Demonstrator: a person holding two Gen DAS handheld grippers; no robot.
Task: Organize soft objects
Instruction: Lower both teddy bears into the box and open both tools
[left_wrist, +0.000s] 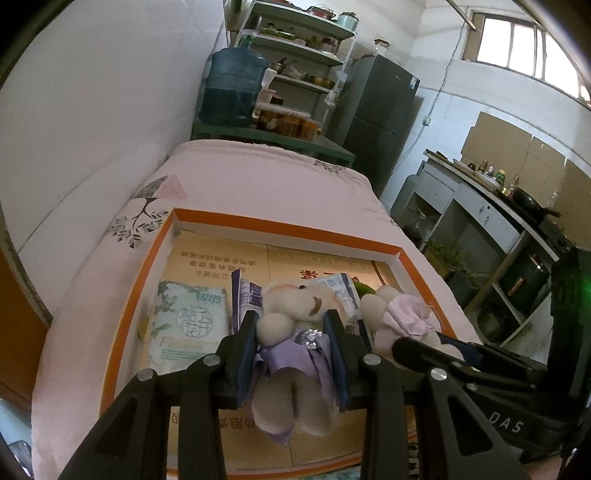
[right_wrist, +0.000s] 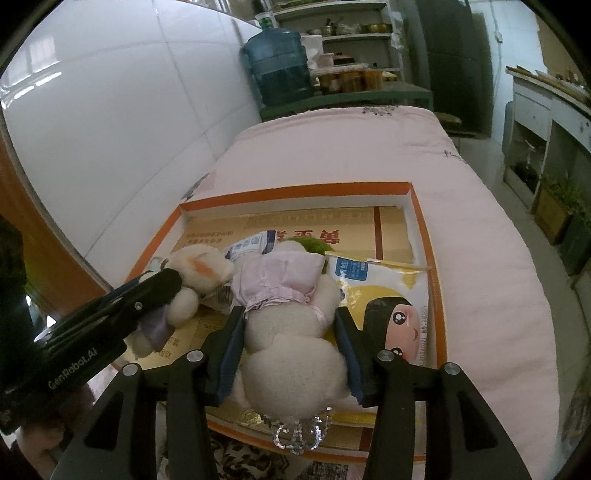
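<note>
Kitchen shelving, a blue water jug (left_wrist: 232, 90) and a dark fridge (left_wrist: 380, 110) stand beyond a bed covered by a pale pink quilt (left_wrist: 258, 177), on which lies a shallow orange-rimmed box (left_wrist: 280, 225) lined with cardboard.

At the near edge of that box, the left gripper (left_wrist: 291, 328) is closed on a cream plush toy in a lilac dress (left_wrist: 288, 354), its dark pads pressing the toy's body on both sides, with the head pointing far and the legs dangling near. Just to its right, the right gripper (right_wrist: 290, 325) brackets a second cream plush toy in a pink dress (right_wrist: 291, 325); its pads sit against the toy's flanks, though its hold looks looser.

Around the toys lie flat packets: a pale green tissue pack (left_wrist: 184, 317) at the left, a blue-and-white packet (right_wrist: 251, 242) behind the toys, and a yellow-and-white bag with a cartoon face (right_wrist: 388, 295) at the right. Something green (right_wrist: 314, 245) peeks out behind the pink-dressed toy.

Both toys seem to be mid-placement, side by side over the box floor. The next move probably calls for settling each toy onto bare cardboard without nudging its neighbour, then spreading the pads and drawing back cleanly so the fabric does not snag.
</note>
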